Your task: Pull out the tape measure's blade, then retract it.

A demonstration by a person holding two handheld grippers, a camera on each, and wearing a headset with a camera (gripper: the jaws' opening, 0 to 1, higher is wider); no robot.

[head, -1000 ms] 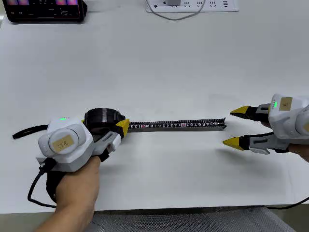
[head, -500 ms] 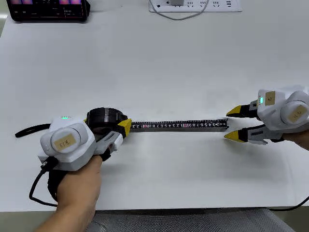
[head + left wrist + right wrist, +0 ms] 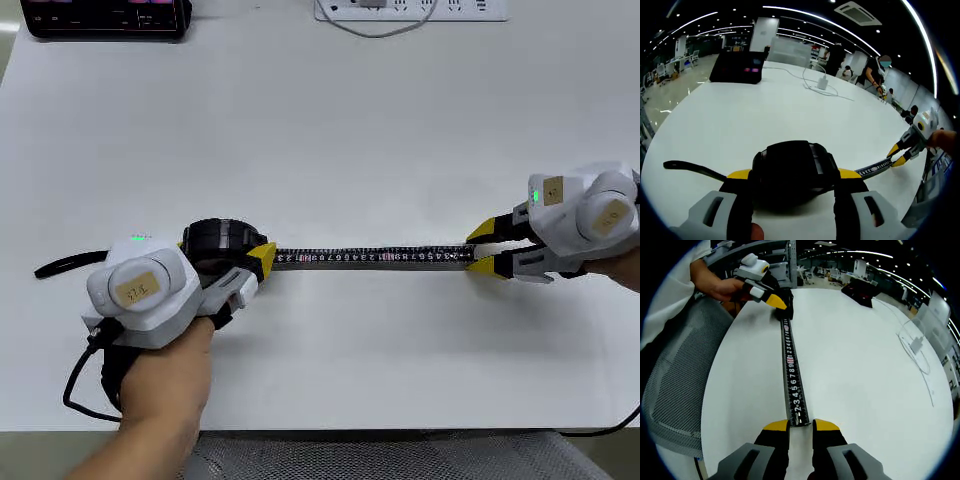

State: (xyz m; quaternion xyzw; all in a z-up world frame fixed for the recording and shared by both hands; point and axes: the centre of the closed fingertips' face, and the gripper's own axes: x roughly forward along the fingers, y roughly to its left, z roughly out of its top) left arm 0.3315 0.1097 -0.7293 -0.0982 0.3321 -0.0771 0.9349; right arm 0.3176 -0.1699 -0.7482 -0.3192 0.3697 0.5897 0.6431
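Pull-out under way: left tongs [image 3: 795, 176] clamp black round tape measure case [image 3: 218, 240], left-centre on white counter [image 3: 350, 130]; right tongs [image 3: 478, 252] pinch tip of black numbered blade [image 3: 370, 257], centre-right. Blade partly out; retraction remains.

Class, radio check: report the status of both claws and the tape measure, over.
Left claw clamped on case. Right claw at blade tip, jaws flanking it, grip unclear. Blade out flat on table. Nothing blocking it.

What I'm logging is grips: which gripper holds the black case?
The left gripper, clamping the case; the right gripper sits at the blade's tip.
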